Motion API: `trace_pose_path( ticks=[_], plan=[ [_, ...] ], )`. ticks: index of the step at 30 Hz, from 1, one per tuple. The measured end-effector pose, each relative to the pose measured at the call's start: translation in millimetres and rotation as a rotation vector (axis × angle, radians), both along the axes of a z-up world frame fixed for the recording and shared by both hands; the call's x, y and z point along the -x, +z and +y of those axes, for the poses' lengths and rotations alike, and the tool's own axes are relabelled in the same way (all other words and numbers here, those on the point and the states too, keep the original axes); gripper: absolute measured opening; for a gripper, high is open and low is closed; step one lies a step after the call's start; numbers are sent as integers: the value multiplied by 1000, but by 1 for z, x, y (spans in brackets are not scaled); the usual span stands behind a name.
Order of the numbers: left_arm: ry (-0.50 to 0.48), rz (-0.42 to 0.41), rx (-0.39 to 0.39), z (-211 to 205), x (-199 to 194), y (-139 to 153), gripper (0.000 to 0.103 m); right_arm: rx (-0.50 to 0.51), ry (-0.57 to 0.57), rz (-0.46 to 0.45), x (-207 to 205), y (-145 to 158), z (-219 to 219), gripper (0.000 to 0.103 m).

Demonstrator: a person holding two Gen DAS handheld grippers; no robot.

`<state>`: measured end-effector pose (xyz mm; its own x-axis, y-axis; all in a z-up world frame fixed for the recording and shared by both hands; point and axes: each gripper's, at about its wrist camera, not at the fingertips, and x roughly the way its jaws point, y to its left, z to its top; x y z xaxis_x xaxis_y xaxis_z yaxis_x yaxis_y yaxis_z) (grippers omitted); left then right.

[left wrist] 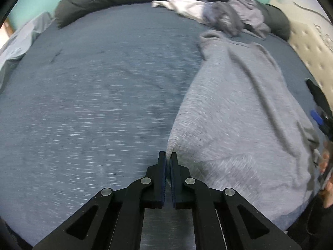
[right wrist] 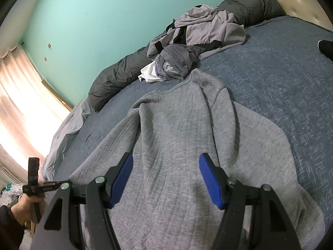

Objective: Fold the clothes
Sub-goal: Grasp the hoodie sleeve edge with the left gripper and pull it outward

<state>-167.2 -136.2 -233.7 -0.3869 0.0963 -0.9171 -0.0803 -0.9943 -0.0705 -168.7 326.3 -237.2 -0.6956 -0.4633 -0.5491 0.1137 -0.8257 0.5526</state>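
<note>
Left hand-held gripper (left wrist: 168, 156) looks pinched on the grey sweater (right wrist: 177, 145) hem corner, right hand-held gripper (right wrist: 164, 179) spread over its middle, sweater running lengthwise away toward the pile of clothes (right wrist: 191, 41).

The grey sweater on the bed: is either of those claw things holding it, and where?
The left gripper is shut on the grey sweater, pinching its edge at a bottom corner. The right gripper is open above it, holding nothing.

sweater (right wrist: 177, 145) flat on bed (right wrist: 291, 83) | clothes pile (right wrist: 197, 37) behind its collar | bolster (right wrist: 116, 73) behind pile
</note>
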Motion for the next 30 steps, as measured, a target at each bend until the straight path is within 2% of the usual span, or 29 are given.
trace_pose_path(
  ticks=[4,14,17,20,21,23,28,30],
  plan=[
    [40,6,46,-32,7,7,3,-3,0,-2,1,-1,-1,67],
    [152,76,208,-77,52,37,4,-17,9,-8,2,-3,-5,67],
    [198,41,269,-89,65,30,6,-18,10,-10,3,-4,-5,67],
    [211,23,276,-92,67,24,7,-16,9,-11,3,-5,-4,67],
    [219,27,274,-93,65,25,10,-13,8,-11,3,-5,-3,67],
    [243,38,277,-96,62,30,22,-10,4,-10,3,-5,-3,67],
    [267,42,215,-109,43,43,26,8,3,-11,2,-5,-3,67],
    [244,33,140,-104,34,44,27,11,2,-8,1,-3,-3,67]
  ],
)
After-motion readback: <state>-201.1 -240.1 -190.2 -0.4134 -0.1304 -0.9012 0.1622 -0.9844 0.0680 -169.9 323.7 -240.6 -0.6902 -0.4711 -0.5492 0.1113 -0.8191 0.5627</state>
